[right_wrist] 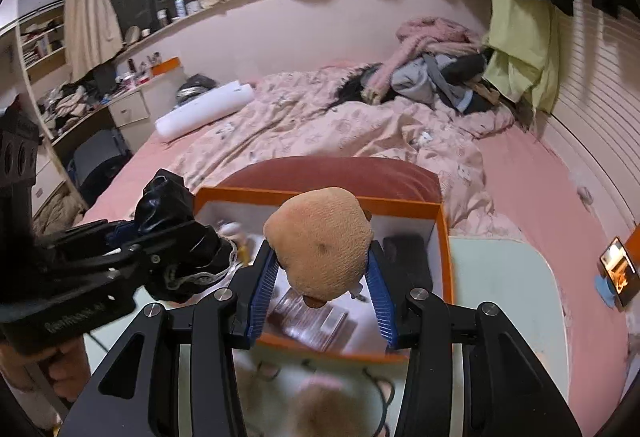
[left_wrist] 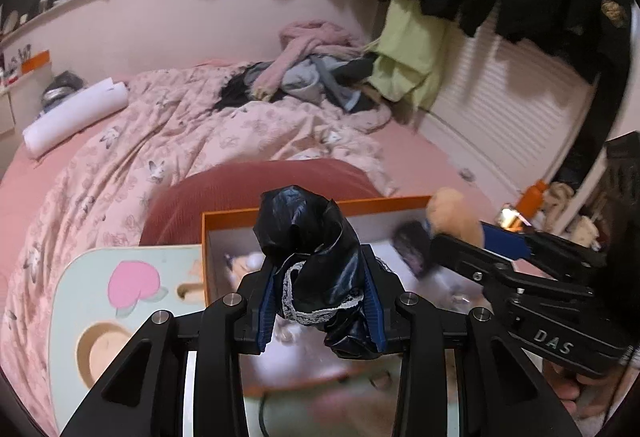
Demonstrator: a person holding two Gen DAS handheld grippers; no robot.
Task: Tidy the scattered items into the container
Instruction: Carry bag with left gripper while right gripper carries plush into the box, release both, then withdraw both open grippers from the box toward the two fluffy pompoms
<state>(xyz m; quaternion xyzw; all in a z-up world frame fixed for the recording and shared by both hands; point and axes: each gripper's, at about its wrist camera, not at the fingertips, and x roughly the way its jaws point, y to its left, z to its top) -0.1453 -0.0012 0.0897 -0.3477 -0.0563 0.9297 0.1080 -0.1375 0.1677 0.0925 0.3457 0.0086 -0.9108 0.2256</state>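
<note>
Already, a black bundle was clamped in the left hand-held gripper and a tan sock in the right hand-held gripper, above the orange box at the table's far edge; release was judged due next.

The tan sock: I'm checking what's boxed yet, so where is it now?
The tan sock is clamped in the right gripper, above the open orange box; the left-wrist view shows it at right over the box's far corner.
</note>
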